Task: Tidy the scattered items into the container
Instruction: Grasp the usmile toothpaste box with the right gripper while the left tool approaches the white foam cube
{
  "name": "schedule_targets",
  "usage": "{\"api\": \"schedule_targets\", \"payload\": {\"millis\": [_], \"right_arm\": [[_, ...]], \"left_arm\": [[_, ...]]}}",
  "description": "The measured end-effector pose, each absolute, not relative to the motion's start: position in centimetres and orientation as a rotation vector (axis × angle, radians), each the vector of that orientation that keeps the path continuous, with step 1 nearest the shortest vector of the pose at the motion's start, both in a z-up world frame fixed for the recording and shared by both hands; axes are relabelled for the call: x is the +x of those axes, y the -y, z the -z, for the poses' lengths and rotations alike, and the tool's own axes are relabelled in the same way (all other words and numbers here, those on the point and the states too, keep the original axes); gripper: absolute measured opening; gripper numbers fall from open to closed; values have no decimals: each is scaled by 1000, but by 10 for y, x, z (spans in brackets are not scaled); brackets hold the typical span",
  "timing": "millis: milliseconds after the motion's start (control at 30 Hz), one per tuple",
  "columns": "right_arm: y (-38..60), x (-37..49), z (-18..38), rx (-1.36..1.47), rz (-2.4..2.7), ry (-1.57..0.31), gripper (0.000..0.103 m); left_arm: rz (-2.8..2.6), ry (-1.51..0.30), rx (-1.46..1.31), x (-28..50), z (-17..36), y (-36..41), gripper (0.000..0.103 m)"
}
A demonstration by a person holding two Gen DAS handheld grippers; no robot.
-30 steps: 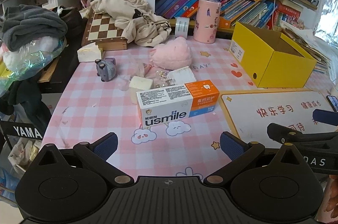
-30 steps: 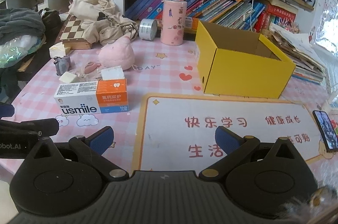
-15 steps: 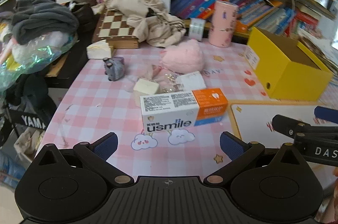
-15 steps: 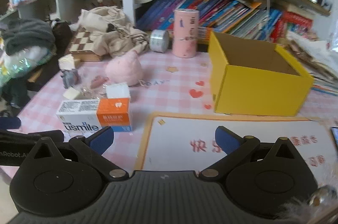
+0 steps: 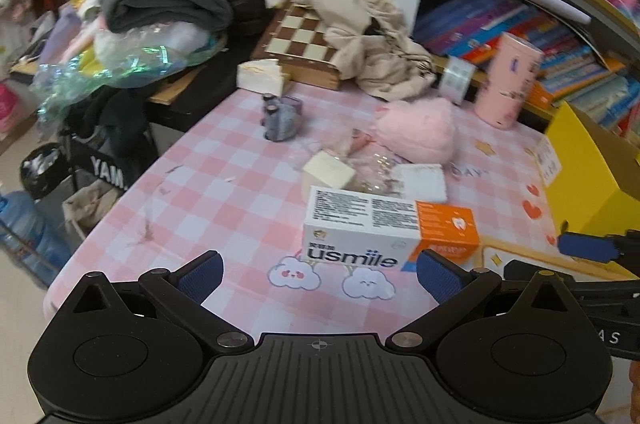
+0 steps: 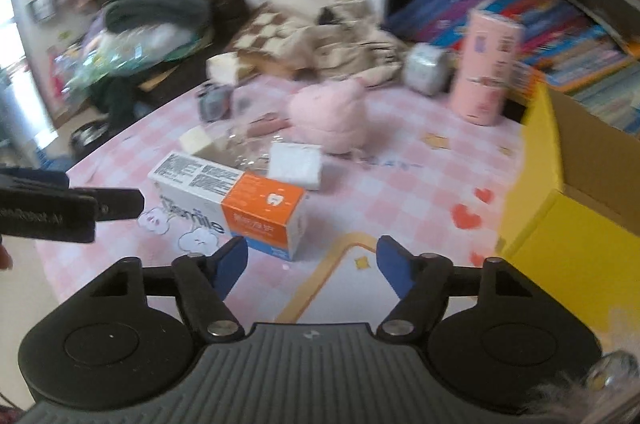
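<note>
A white and orange usmile box (image 5: 384, 228) lies on the pink checked tablecloth (image 5: 224, 192), close in front of both grippers; it also shows in the right wrist view (image 6: 240, 202). Behind it lie a pink plush (image 5: 416, 130), a white pad (image 5: 424, 182), a cream block (image 5: 330, 170) and a small grey toy (image 5: 280, 116). The open yellow box (image 6: 576, 180) stands at the right. My left gripper (image 5: 318, 274) is open and empty. My right gripper (image 6: 312, 260) is open and empty, just right of the usmile box.
A chessboard (image 5: 300, 40) under beige cloth (image 5: 372, 36), a pink cylinder (image 6: 486, 64) and a tape roll (image 6: 426, 68) stand at the back by the bookshelf. Clothes and bags are piled at the left (image 5: 160, 0). A white mat with an orange border (image 6: 344, 284) lies under the right gripper.
Both grippers have swung left and moved closer to the usmile box. The right gripper's jaws stand a little narrower than before. Nothing on the table has moved.
</note>
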State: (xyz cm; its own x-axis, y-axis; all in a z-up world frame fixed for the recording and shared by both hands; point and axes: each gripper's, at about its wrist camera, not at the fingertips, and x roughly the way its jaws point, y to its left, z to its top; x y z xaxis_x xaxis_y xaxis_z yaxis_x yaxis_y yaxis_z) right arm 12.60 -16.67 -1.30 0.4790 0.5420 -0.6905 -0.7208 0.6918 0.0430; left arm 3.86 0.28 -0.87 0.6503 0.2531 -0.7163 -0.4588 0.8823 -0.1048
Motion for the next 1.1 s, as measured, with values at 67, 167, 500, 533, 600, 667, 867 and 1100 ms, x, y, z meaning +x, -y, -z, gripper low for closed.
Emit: {"api": "schedule_targets", "payload": {"millis": [67,167,500,533,600,667,867,1100], "right_arm": [[162,137,16,-286,-868,-739,70],[147,148,19,-357,-969,-704,70],[82,171,43,-683,-1243,-649,72],[77,173,48,-712,-1257,-659,71],[72,175,54,-746,-1268,-670,63],[71,176,58,-760,-1277,-673,62],[102,171,51,-730,-1316,-732,42],[166,164,48,-602,-1108,-859,40]], "left_arm": [[-434,-756,-291,39,8,-3,103],[-457,-750,-301,41,7,-4,103],[-501,-759,-299,50,4,-8,103],[-501,-760,-298,52,4,-8,103],[-500,-761,-295,54,3,-10,103],[-496,-763,-292,57,2,-11,103],[-478,-765,-270,70,6,-14,103],[-444,-775,-189,97,20,-15,102]]}}
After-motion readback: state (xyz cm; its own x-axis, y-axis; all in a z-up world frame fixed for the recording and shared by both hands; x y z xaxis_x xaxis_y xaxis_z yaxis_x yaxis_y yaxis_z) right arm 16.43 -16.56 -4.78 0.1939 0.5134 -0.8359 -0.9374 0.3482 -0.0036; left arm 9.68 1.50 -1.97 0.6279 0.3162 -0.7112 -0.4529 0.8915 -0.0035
